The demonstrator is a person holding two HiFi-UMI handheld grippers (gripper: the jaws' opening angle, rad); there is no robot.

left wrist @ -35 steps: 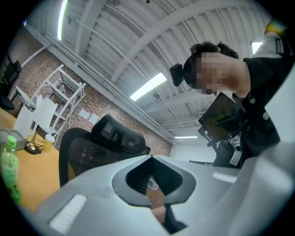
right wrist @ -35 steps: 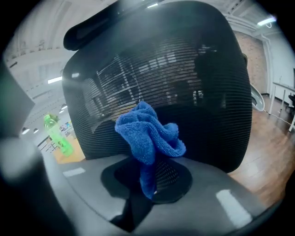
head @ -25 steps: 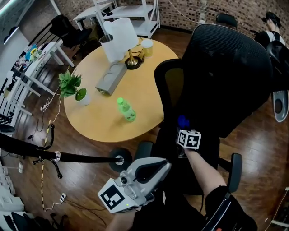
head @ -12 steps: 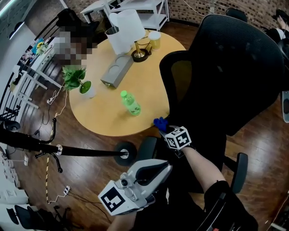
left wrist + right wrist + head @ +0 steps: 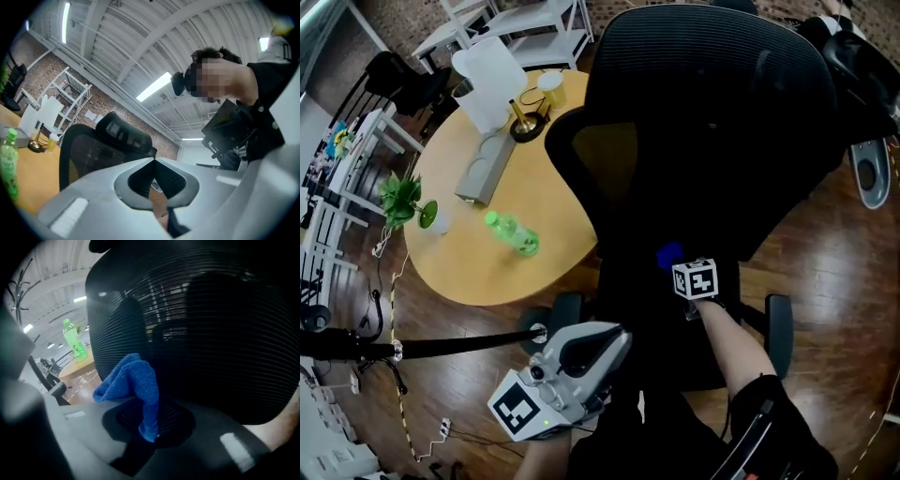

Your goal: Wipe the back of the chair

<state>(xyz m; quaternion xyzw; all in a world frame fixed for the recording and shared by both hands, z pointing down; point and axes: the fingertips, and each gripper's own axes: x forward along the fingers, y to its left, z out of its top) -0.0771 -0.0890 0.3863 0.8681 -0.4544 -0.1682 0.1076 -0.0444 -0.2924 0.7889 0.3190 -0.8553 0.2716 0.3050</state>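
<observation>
- The chair (image 5: 712, 112) fills the middle of the head view, its black mesh back turned toward the person and its seat side facing the round table (image 5: 478, 267)
- The right gripper (image 5: 675, 264) is at the lower part of the chair's back, just above where the back narrows toward its stem; its fingers are clamped on a folded blue cloth (image 5: 667, 254)
- In the right gripper view the cloth (image 5: 133, 380) stands up out of the closed fingers and lies on or just off the mesh of the chair (image 5: 211, 333); I cannot tell whether it is pressing
- The left gripper (image 5: 614, 339) hangs below and to the left of the chair's base, well apart from the back; its own view shows its fingers (image 5: 140, 165) together with nothing between them
- The step in hand looks like a wiping pass low on the back, with most of the mesh above the cloth likely left to cover
- To do it well, lead with the bunched cloth rather than the hard fingers, since bare tips could snag in the mesh
- Press lightly: the back gives and the chair will probably roll or swivel away from a hard push
- Work in overlapping strokes up the back toward its top edge
- The idle left gripper could steady the chair at its frame if it starts to turn
- A green bottle (image 5: 511, 234) lies on the table left of the chair, clear of the work
</observation>
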